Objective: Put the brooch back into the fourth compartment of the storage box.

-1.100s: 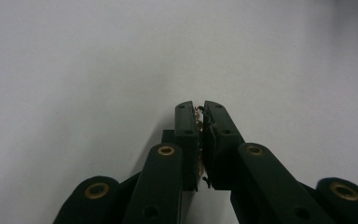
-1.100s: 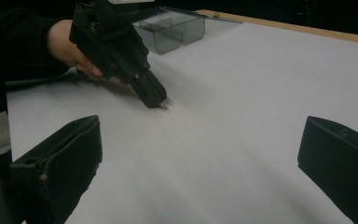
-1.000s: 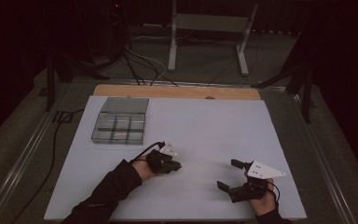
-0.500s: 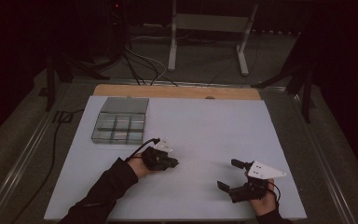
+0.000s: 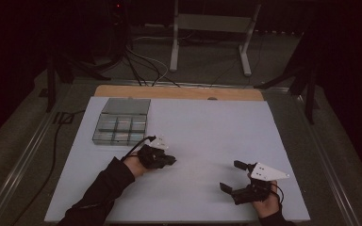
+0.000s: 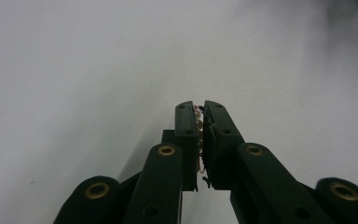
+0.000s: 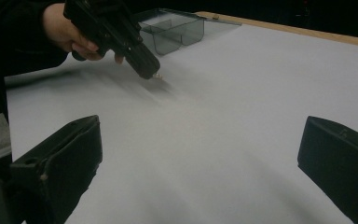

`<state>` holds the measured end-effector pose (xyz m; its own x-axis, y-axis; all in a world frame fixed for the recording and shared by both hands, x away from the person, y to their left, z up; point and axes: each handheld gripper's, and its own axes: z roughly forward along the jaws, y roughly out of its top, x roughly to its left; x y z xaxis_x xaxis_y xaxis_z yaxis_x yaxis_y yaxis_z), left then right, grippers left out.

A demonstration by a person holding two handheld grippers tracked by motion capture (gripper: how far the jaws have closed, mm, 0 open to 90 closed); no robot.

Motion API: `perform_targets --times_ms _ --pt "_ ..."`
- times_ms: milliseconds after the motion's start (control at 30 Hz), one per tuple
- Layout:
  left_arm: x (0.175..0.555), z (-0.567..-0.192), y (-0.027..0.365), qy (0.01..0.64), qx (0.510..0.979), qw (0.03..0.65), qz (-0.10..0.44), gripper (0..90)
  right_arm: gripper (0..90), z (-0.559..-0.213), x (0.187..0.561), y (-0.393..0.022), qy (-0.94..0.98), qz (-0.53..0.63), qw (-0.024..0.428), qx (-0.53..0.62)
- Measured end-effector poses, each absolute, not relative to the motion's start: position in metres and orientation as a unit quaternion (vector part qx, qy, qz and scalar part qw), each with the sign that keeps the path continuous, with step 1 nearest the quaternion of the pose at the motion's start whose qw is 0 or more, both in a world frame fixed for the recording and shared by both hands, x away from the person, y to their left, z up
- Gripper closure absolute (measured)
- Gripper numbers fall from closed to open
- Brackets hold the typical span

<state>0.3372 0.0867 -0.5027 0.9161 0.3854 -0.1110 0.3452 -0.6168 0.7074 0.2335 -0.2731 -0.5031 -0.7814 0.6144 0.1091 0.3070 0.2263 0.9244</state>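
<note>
- Left tool (image 5: pixel 169 160) lay low over the white counter (image 5: pixel 202 127), its two black jaws clenched on a small pale, beaded-looking thing (image 6: pixel 199 125) pinched between the pads; what that thing was could not be told.
- From the left gripper view, the same tool (image 6: pixel 200 112) showed its jaws nearly touching, with the small thing peeking out along the slit between them and bare white counter (image 6: pixel 74 70) beyond.
- From the right gripper view, the left tool (image 7: pixel 149 72) pointed down and toward the counter (image 7: pixel 242 93), a pale tip just showing at its end, held by a hand (image 7: pixel 67 32) in a dark sleeve.
- Behind the left tool, near the far left part of the counter, sat a clear compartment box (image 5: pixel 121 121) with its lid open; its sections could be seen in the high view, but their contents could not be made out.
- In the right gripper view the box (image 7: pixel 177 28) stood just beyond the left tool, apart from it.
- Right tool (image 5: pixel 231 176) rested at the near right of the counter, well apart from the left one, its jaws spread wide and released, with nothing between them.
- In its own view the right tool (image 7: pixel 200 158) showed one jaw at each lower corner and bare counter between.
- A wooden edge (image 5: pixel 179 92) ran along the counter's far side, and a dim floor with cables (image 5: pixel 141 61) lay past it.
</note>
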Motion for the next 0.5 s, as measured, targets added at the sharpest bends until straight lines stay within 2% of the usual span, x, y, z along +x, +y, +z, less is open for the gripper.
perform_targets --times_ms 500 --pt "0.346 -0.487 0.116 0.232 0.884 0.403 0.047 87.1 0.0 -0.503 0.233 -0.273 0.771 0.544 0.141 0.299"
